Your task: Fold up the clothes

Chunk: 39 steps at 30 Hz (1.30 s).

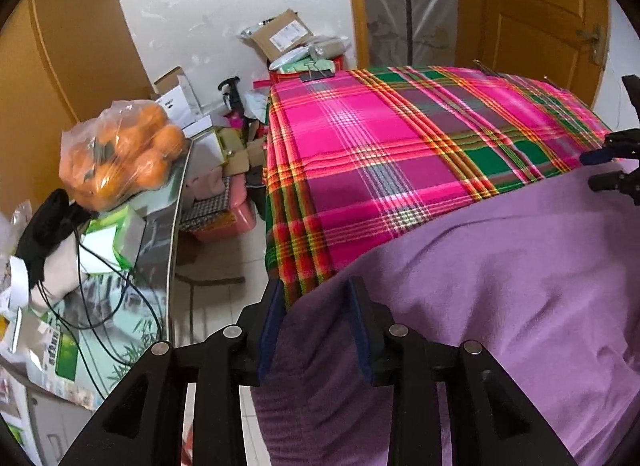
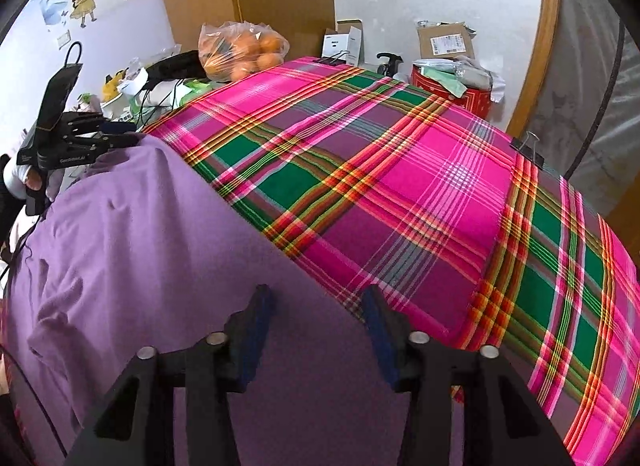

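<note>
A purple garment (image 1: 500, 286) lies spread on a table covered with a pink, green and purple plaid cloth (image 1: 380, 145). My left gripper (image 1: 316, 286) stands at the garment's left corner at the table edge, fingers apart with purple fabric between them. In the right wrist view the garment (image 2: 160, 246) fills the lower left. My right gripper (image 2: 318, 294) is open over the garment's far edge, where it meets the plaid cloth (image 2: 400, 185). The left gripper (image 2: 116, 139) shows there at the far corner, and the right gripper (image 1: 600, 169) shows in the left wrist view.
A bag of oranges (image 1: 120, 153) sits on a cluttered side counter (image 1: 176, 225) to the left; it also shows in the right wrist view (image 2: 244, 49). Cardboard boxes (image 1: 280, 33) and a red tin (image 2: 452, 89) stand behind the table. Binder clips (image 2: 528, 149) hold the cloth.
</note>
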Each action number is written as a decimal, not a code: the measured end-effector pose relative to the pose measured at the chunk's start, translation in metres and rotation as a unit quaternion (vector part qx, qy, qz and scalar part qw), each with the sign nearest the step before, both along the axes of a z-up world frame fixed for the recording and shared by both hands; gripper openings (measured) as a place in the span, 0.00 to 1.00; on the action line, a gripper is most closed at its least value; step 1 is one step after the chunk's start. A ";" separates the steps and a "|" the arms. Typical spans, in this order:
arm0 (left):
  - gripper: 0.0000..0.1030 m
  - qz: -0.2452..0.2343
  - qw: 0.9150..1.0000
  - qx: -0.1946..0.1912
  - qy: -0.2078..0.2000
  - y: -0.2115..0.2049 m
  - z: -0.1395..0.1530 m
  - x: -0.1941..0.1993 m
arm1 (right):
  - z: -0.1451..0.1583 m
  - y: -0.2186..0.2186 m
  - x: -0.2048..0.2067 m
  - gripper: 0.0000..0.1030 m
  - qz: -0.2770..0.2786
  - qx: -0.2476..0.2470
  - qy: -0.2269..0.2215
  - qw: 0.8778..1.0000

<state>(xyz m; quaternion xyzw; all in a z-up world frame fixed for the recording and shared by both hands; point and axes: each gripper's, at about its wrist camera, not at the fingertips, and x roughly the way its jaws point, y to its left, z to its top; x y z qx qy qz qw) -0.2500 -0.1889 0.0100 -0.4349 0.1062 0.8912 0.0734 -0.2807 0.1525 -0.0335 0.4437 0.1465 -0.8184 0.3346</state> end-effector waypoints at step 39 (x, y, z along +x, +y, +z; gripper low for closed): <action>0.02 0.042 0.986 0.075 0.140 0.012 0.060 0.262 | 0.087 0.022 0.280 0.03 0.012 -0.066 0.105 0.992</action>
